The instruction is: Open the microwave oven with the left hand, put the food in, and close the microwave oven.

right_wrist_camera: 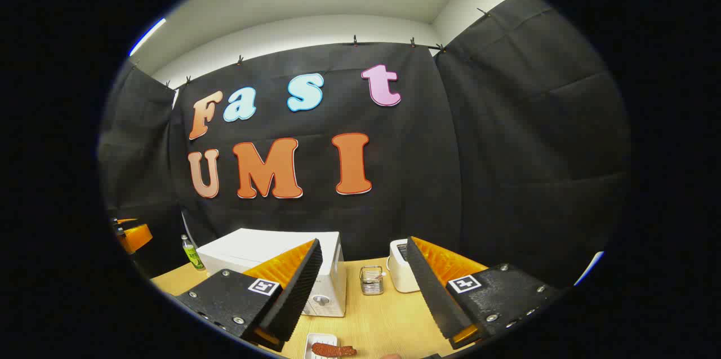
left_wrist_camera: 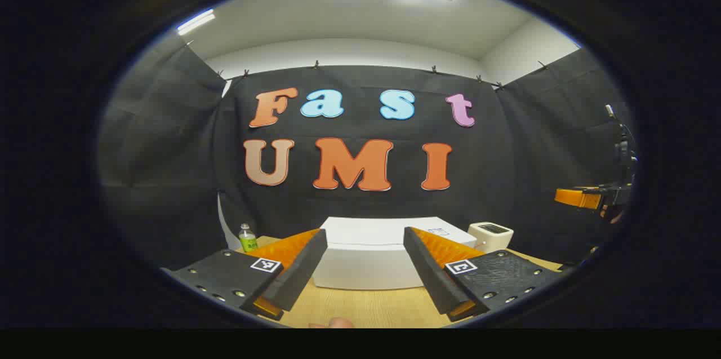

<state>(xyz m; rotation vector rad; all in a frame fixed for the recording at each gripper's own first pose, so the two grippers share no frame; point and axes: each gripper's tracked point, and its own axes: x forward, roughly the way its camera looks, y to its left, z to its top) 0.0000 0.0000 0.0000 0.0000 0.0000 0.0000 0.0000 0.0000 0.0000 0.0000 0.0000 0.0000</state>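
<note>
Two open claws, microwave door still shut

Low centre of both views, the wooden desk (right_wrist_camera: 388,314) carries a boxy white microwave oven (left_wrist_camera: 369,257), smooth and closed. Left claw (left_wrist_camera: 365,269) and right claw (right_wrist_camera: 363,286) both gape wide, holding nothing. Best approach: square the left claw to the door edge first. Food, a reddish-brown strip (right_wrist_camera: 333,350), lies on a small white tray (right_wrist_camera: 320,342) at the bottom edge.

The surface (right_wrist_camera: 388,314) is pale wood with a fine grain and a matt finish. The microwave oven (right_wrist_camera: 270,255) has a smooth white casing with a faint sheen. The small basket (right_wrist_camera: 372,281) looks like shiny wire metal. The bottle (left_wrist_camera: 247,238) is clear glossy plastic. Both grippers' fingers (right_wrist_camera: 296,286) carry ribbed matt pads.
</note>
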